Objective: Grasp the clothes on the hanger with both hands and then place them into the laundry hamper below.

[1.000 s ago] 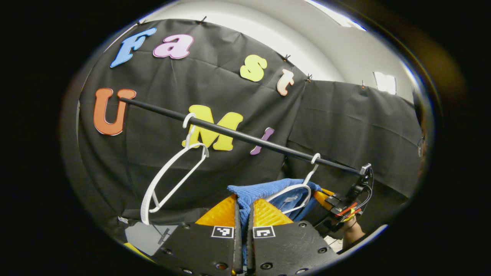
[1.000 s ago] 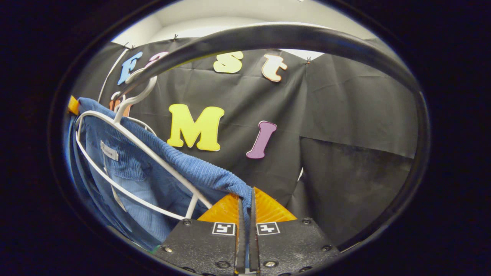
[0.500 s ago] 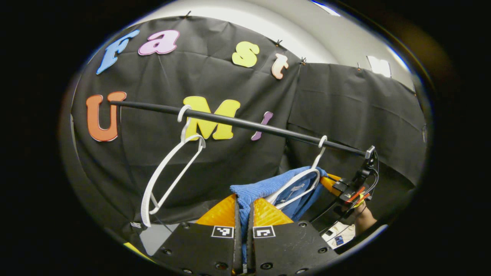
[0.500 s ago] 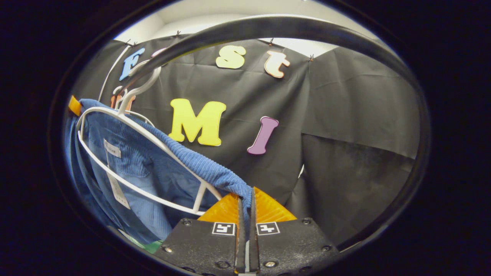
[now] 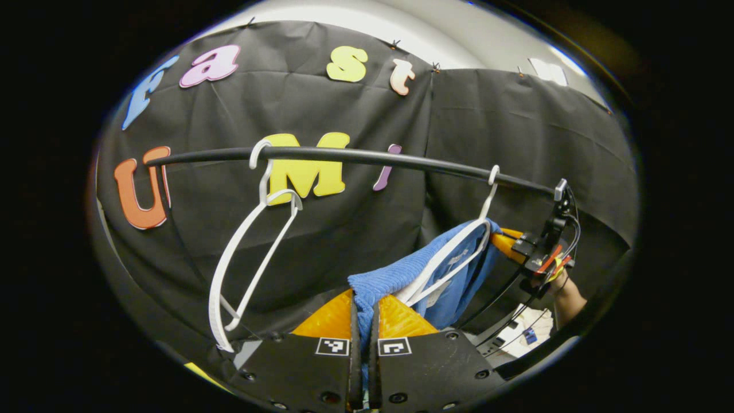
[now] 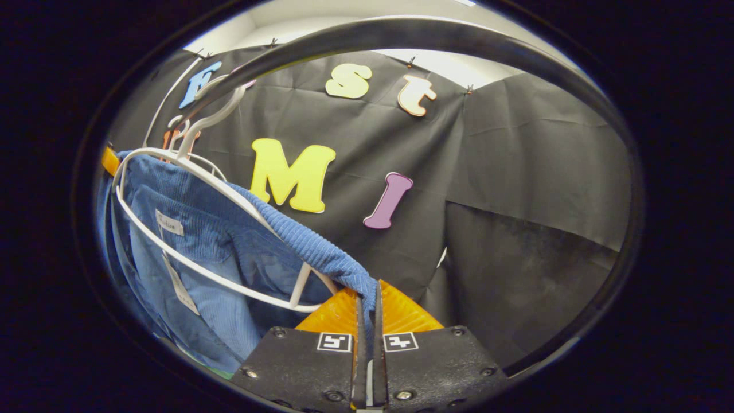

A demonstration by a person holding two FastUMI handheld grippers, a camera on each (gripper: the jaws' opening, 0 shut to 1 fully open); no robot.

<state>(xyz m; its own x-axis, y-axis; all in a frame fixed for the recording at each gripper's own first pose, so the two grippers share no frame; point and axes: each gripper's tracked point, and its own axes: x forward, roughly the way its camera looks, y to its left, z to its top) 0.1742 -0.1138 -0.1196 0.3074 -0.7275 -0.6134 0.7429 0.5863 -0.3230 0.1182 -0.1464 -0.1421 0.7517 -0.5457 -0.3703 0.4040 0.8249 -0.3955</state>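
A blue ribbed garment [image 5: 401, 275] hangs on a white hanger [image 5: 453, 258] hooked over the black rail [image 5: 367, 156]. My left gripper [image 5: 363, 310] is shut on the garment's near shoulder edge. In the right gripper view the same blue garment [image 6: 218, 246] drapes over the white hanger [image 6: 189, 178], and my right gripper [image 6: 367, 312] is shut on its other shoulder edge. The right gripper [image 5: 533, 258], held by a hand [image 5: 565, 295], shows at the rail's far end in the left gripper view.
An empty white hanger [image 5: 252, 241] hangs on the rail to the left of the garment. The black rail [image 6: 401, 43] arches close over the right gripper view. A bit of green [image 6: 221, 373] shows below the garment; black cloth walls stand behind.
Both grippers have sunk and pulled the garment's shoulders downward; the rail and hangers sit higher in the left gripper view, and the hanger tilts more steeply.
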